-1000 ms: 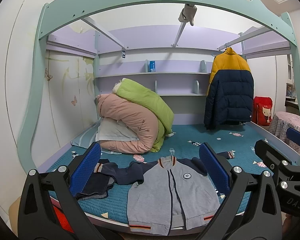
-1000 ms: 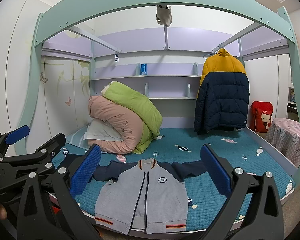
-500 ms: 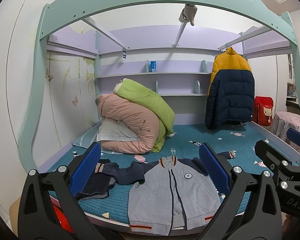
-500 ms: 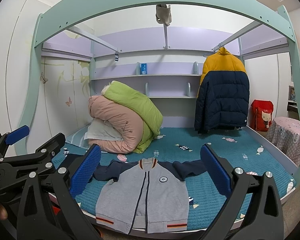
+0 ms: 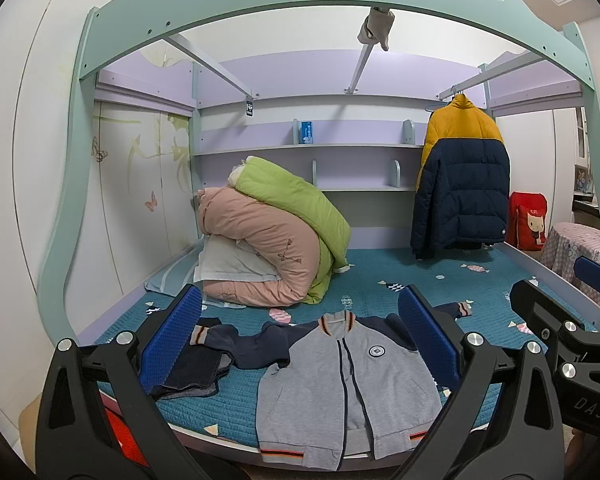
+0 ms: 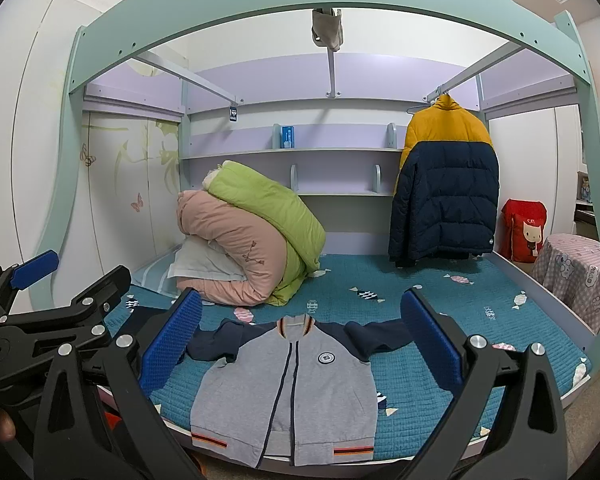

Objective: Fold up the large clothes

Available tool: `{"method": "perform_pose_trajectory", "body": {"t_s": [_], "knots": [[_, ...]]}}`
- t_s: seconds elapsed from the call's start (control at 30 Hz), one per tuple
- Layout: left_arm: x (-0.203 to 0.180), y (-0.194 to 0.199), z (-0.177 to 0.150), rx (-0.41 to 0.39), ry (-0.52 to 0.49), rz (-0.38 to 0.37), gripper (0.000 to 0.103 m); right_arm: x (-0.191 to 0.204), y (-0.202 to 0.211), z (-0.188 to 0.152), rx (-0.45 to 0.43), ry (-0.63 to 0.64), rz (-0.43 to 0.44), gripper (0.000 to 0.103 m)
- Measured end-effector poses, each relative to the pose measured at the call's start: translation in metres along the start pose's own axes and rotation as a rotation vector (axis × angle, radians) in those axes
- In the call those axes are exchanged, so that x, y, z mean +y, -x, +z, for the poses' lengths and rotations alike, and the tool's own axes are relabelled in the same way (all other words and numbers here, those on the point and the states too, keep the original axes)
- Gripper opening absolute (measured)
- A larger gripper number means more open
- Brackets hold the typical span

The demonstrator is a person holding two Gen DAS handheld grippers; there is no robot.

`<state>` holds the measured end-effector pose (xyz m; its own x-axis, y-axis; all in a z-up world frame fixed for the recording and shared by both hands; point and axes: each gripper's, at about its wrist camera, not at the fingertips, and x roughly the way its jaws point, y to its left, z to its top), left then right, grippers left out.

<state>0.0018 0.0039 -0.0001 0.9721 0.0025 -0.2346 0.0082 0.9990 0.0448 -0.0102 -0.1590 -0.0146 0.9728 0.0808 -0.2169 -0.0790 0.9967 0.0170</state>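
Observation:
A grey zip jacket (image 5: 348, 384) (image 6: 292, 388) with navy sleeves lies flat, front up, on the teal bed cover, its hem at the front edge. Both sleeves are spread sideways. My left gripper (image 5: 300, 340) hovers open in front of the bed, apart from the jacket, with blue pads (image 5: 168, 344). My right gripper (image 6: 300, 340) is likewise open and holds nothing. Each gripper shows at the side of the other's view. A folded dark garment (image 5: 192, 376) lies left of the jacket.
Rolled pink and green quilts (image 6: 252, 240) on a pillow sit at the back left of the bed (image 6: 440, 308). A yellow and navy puffer coat (image 6: 444, 196) hangs at the back right. A red bag (image 6: 522, 230) and a covered stool (image 6: 572, 276) stand right.
Both views have drifted very slightly; the jacket and both grippers stay as they were.

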Motion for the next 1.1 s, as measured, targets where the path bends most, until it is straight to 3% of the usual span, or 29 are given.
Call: {"method": "perform_pose_trajectory", "body": {"t_s": [1.1], "knots": [[0.0016,-0.0005,-0.0018,0.001,-0.003,0.000,0.099,-0.0004,0.0000,-0.0014,0.001,-0.003,0.001,0.096]]}}
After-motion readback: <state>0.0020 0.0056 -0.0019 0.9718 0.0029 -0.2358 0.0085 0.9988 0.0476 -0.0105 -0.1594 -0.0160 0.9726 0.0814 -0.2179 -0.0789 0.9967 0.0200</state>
